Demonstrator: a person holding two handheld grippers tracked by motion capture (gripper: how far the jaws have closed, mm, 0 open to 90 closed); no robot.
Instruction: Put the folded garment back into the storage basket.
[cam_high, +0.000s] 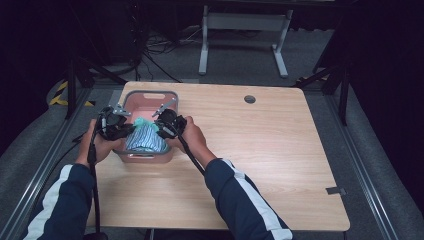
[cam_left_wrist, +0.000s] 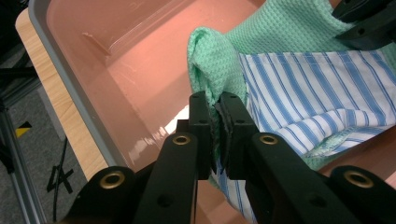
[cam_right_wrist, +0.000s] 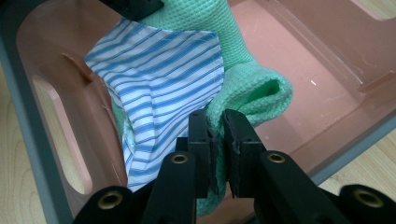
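Blue-striped white cloth folded over green waffle-weave cloth.

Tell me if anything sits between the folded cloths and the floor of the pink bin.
Nothing visible does. The left gripper and right gripper each pinch the folded cloths inside the pink bin, and the bin floor beside them looks bare.

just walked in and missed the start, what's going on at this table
A person is working with a gripper in each hand over a pink basket on a wooden table. The left gripper and the right gripper each pinch a folded edge of cloth: a green waffle towel bundled with a blue striped cloth. The bundle sits inside the basket, at the person's end of it.
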